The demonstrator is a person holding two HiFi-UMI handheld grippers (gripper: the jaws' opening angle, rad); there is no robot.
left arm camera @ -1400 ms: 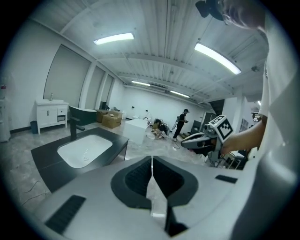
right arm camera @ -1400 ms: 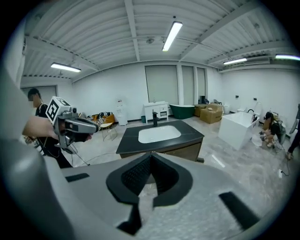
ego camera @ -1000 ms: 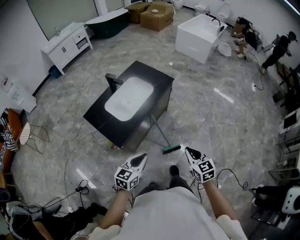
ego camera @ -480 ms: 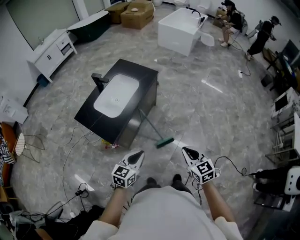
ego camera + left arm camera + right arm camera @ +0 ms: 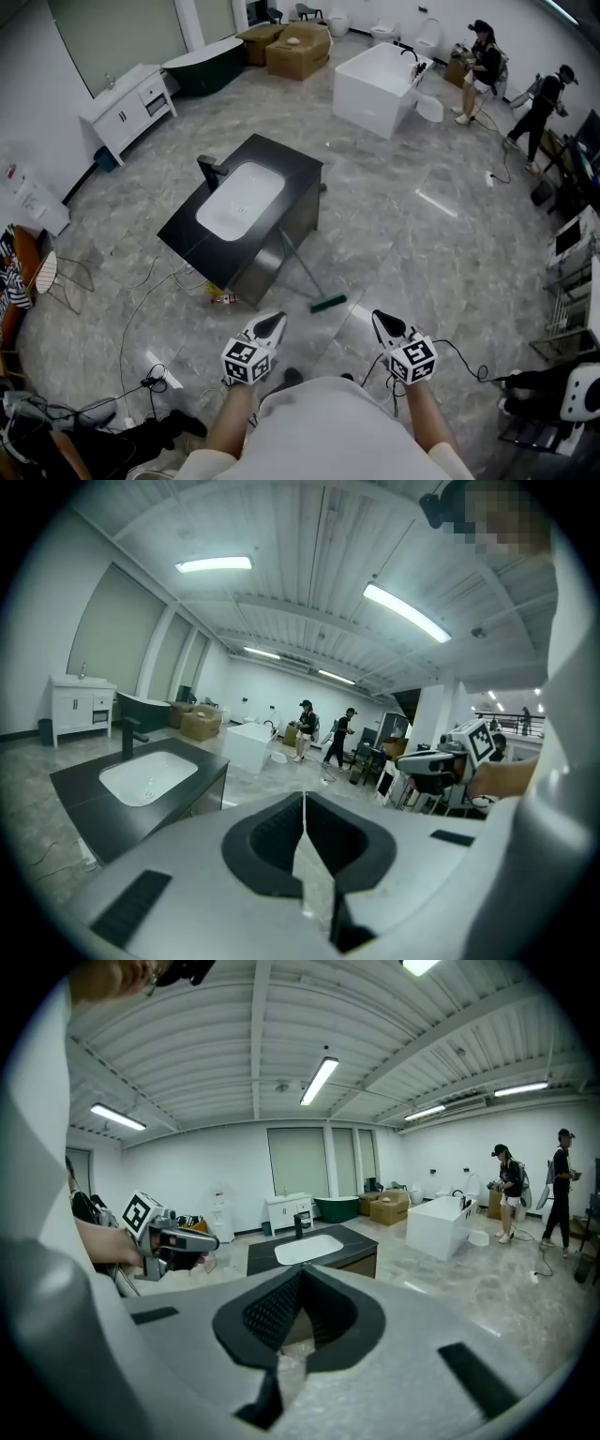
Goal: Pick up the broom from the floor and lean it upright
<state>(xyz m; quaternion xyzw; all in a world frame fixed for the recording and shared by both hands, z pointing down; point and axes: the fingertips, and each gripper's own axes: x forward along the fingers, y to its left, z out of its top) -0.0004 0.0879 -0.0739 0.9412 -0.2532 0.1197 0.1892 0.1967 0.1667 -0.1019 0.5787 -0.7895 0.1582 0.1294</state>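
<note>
Jaws together and empty; broom (image 5: 327, 303) rests against black sink cabinet (image 5: 302, 208).

Counts:
- 1 broom (image 5: 327, 303)
- 2 grippers: left gripper (image 5: 273, 323), right gripper (image 5: 384, 323)
- 1 black sink counter (image 5: 281, 155), with 1 faucet (image 5: 212, 172)
- 2 bathtubs: white tub (image 5: 380, 84), dark green tub (image 5: 204, 64)
- 1 white cabinet (image 5: 131, 105)
- 2 cardboard boxes: big box (image 5: 300, 52), small box (image 5: 255, 37)
- 2 people: near person (image 5: 485, 58), far person (image 5: 546, 98)
- Floor cables: too tangled to count
</note>
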